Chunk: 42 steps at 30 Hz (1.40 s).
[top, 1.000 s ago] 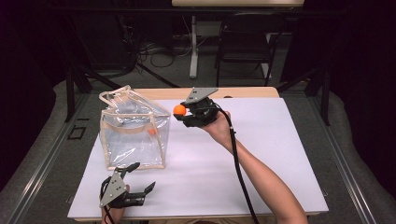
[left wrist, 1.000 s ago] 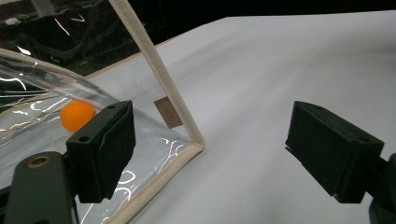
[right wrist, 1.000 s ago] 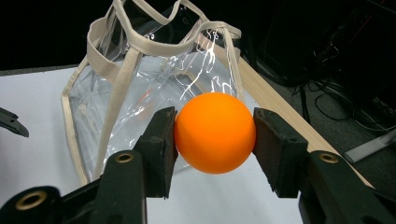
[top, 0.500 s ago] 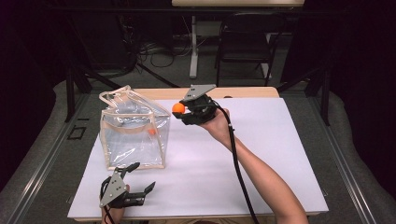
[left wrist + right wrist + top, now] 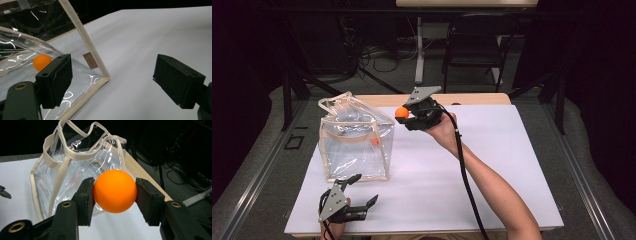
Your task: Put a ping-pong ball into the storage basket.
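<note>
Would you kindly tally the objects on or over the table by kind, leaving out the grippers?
Round orange balls: 2, one held in the right gripper as the gripped ball, one inside the bag.
Clear plastic bags with cream trim: 1.
Total: 3.

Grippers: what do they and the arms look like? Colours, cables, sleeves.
Both are black with two blocky jaws and brass-coloured pivot screws. The right gripper and left gripper each carry a grey three-cornered top plate. A black cable trails along the right forearm, which is bare, with no sleeve.
</note>
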Available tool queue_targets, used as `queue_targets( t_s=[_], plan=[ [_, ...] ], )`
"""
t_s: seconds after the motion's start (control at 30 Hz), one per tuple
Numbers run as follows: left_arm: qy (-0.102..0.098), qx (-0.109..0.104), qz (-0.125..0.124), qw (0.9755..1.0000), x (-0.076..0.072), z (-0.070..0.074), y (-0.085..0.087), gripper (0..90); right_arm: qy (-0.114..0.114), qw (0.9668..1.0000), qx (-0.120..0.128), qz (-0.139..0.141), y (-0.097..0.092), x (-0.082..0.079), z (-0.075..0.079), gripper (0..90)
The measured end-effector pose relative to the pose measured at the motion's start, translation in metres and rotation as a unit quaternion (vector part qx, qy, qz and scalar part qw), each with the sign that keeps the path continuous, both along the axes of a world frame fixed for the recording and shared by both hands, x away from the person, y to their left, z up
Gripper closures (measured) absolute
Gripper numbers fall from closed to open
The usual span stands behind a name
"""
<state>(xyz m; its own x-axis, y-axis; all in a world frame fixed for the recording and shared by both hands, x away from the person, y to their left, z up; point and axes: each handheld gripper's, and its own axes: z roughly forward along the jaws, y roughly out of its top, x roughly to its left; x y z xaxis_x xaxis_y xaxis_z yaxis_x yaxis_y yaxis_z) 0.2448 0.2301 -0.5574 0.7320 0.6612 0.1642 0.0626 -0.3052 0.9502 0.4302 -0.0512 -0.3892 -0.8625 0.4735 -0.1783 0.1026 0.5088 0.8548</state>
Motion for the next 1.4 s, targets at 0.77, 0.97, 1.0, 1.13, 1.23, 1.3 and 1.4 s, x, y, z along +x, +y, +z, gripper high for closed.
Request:
queue_targets(
  t_s=[0.77, 0.97, 1.0, 1.13, 1.23, 1.3, 1.4],
  plan=[
    [-0.001, 0.000, -0.001, 1.0000, 0.000, 0.000, 0.000, 15.7, -0.006, 1.0000, -0.004, 0.001, 0.005, 0.002, 0.010, 50.8],
    [-0.001, 0.000, -0.001, 1.0000, 0.000, 0.000, 0.000, 15.7, -0.008, 0.9999, -0.005, 0.002, 0.008, 0.003, 0.013, 50.8],
    [-0.001, 0.000, -0.001, 1.0000, 0.000, 0.000, 0.000, 15.7, -0.008, 0.9999, -0.006, 0.002, 0.008, 0.003, 0.013, 50.8],
    [-0.001, 0.001, -0.002, 1.0000, 0.000, 0.000, 0.000, 15.7, -0.011, 0.9999, -0.009, 0.003, 0.011, 0.004, 0.015, 50.8],
    [0.000, -0.001, -0.001, 1.0000, 0.000, 0.000, 0.000, 15.7, -0.011, 0.9999, -0.010, 0.004, 0.013, 0.004, 0.015, 50.8],
    [-0.001, -0.001, -0.001, 1.0000, 0.000, 0.000, 0.000, 15.7, -0.011, 0.9999, -0.012, 0.004, 0.014, 0.005, 0.016, 50.8],
    [-0.001, 0.000, -0.002, 1.0000, 0.000, 0.000, 0.000, 15.7, -0.011, 0.9998, -0.014, 0.004, 0.015, 0.006, 0.017, 50.8]
  ],
)
